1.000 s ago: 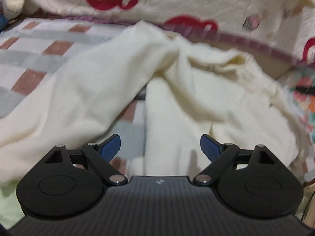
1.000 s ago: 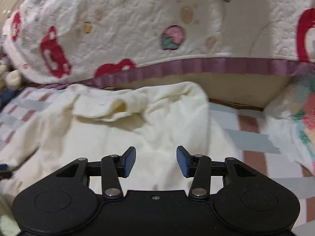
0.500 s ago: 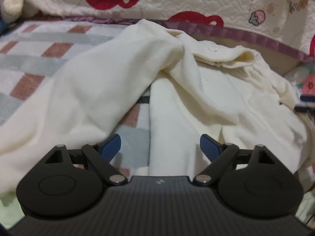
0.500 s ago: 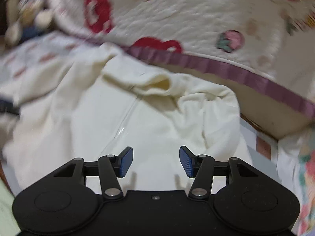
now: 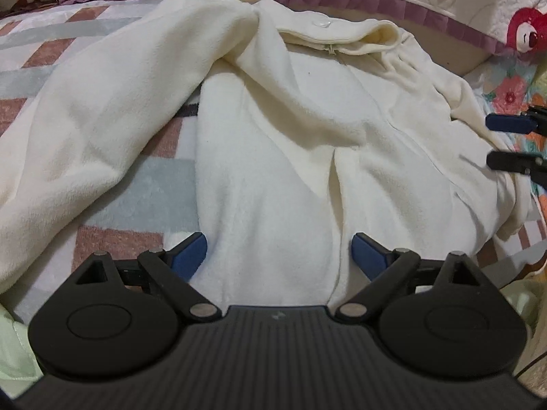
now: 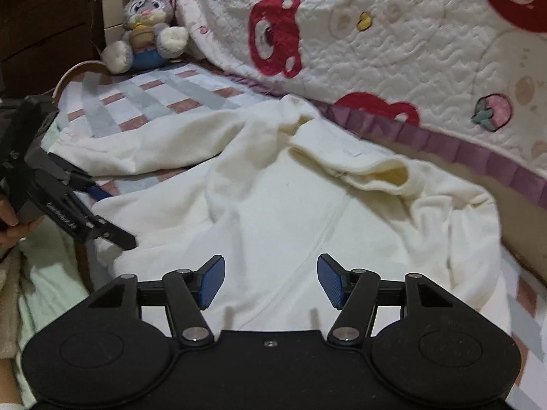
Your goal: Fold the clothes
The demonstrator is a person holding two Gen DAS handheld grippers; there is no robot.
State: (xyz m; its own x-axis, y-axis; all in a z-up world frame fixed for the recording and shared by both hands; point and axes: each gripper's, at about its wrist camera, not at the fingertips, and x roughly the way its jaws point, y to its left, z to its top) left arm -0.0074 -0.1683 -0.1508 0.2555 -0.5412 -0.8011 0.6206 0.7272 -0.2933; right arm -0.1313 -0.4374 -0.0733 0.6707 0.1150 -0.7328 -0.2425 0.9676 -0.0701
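A: Left wrist view: your left gripper (image 5: 278,254) hangs wide apart, holding nothing, over the cream jacket (image 5: 273,171) lying spread on the checked blanket (image 5: 150,191), one sleeve (image 5: 102,109) flung out sideways.

B: And the right wrist view?

A: Your right gripper (image 6: 271,282) gapes too, empty, above the jacket's zip (image 6: 324,232). Pinch just one layer and I think the soft fleece will bunch, leaving a crooked fold.

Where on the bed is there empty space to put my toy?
The checked blanket is bare between the plush rabbit and the cream fleece jacket. Another small patch shows under its sleeve. The middle is covered.
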